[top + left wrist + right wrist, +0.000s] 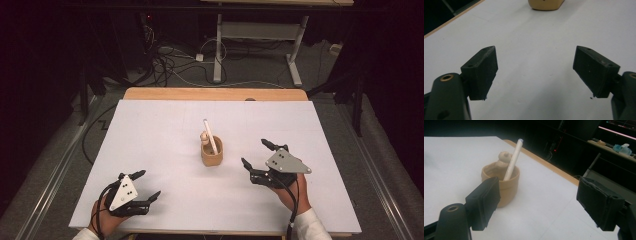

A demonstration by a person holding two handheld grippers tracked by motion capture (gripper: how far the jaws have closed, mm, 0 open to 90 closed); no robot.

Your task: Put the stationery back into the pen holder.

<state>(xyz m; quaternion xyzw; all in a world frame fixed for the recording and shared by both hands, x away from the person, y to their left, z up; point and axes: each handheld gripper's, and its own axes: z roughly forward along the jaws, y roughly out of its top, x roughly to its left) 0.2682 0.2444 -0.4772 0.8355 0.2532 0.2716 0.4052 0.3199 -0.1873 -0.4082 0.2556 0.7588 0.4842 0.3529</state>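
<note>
A tan cup-shaped holder (212,152) stands near the middle of the white board (165,130). A white pen (210,135) leans in it, beside a small tan knobbed figure (204,137). My right gripper (258,154) rests just right of the holder, open and empty; in the right gripper view the holder (502,183) and pen (513,159) sit behind its left jaw. My left gripper (146,184) lies at the board's front left, open with nothing between its jaws. The holder's base (546,4) shows far off at the top of the left gripper view.
The white board lies on a wooden table (215,93) whose far edge shows behind it. Beyond stand a desk frame (260,45) and floor cables (170,65). A dark shelf with a small bluish object (622,148) lies far right in the right gripper view.
</note>
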